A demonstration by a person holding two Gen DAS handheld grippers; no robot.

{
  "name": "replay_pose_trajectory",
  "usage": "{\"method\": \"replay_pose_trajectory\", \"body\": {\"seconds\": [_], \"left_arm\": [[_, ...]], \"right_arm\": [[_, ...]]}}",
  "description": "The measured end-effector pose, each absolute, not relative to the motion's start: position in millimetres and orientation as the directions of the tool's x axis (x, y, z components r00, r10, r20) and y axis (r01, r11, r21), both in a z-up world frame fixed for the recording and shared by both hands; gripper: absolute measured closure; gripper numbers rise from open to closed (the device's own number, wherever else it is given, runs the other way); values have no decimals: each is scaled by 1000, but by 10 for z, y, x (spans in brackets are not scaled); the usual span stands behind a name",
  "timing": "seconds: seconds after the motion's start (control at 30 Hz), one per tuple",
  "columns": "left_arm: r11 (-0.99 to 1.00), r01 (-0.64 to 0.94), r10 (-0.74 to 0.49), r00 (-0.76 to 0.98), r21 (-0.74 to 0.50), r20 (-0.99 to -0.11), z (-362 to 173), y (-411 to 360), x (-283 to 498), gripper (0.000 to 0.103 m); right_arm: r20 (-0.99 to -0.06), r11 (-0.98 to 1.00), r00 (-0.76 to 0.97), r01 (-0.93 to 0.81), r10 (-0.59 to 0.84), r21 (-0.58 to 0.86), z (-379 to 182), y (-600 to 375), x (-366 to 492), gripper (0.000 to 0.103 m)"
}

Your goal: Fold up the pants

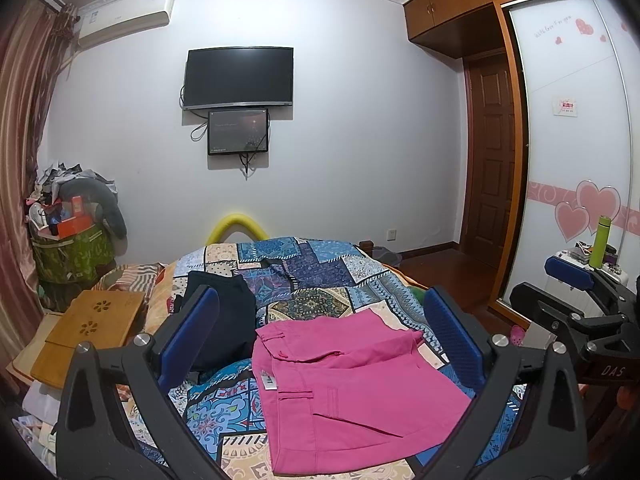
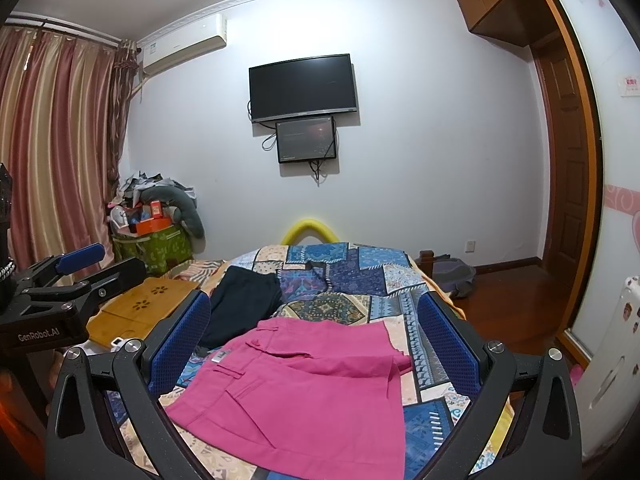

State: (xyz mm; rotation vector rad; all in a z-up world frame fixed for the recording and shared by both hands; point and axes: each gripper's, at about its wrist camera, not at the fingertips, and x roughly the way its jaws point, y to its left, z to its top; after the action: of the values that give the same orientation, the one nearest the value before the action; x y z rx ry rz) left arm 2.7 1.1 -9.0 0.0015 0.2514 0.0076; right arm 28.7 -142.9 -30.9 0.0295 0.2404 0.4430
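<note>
Pink pants (image 1: 352, 392) lie folded flat on the patchwork bedspread (image 1: 316, 276), waistband toward the left; they also show in the right wrist view (image 2: 304, 392). A dark navy garment (image 1: 228, 320) lies folded behind them to the left, also seen in the right wrist view (image 2: 240, 304). My left gripper (image 1: 320, 332) is open and empty, held above the pink pants. My right gripper (image 2: 314, 336) is open and empty, also above them. The right gripper appears at the right edge of the left wrist view (image 1: 576, 300), and the left gripper at the left edge of the right wrist view (image 2: 68, 284).
A bamboo lap tray (image 1: 92, 332) lies left of the bed. A green bag piled with clutter (image 1: 72, 240) stands in the far left corner by the curtain (image 2: 52, 152). A TV (image 1: 239, 77) hangs on the far wall. A wardrobe (image 1: 580, 160) and door (image 1: 490, 172) are on the right.
</note>
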Motion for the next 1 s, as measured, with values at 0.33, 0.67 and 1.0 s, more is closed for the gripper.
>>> {"method": "replay_pose_trajectory", "body": {"seconds": [0.33,0.67,1.0], "left_arm": [[1000,-12,14,970,8,-242,-43,-2,17,0],[1000,-13,14,970,7,-243,-33,3,16,0],[1000,-15,16,970,7,-242,-11,13,17,0]], "right_arm": [[-232,901,871,-427,434,80,-312,-1430,309,0],[-230,901,871,-427,434,82,-302,-1429,316,0],[-231,901,871,-426,433,82,-294,-1418,329,0]]}}
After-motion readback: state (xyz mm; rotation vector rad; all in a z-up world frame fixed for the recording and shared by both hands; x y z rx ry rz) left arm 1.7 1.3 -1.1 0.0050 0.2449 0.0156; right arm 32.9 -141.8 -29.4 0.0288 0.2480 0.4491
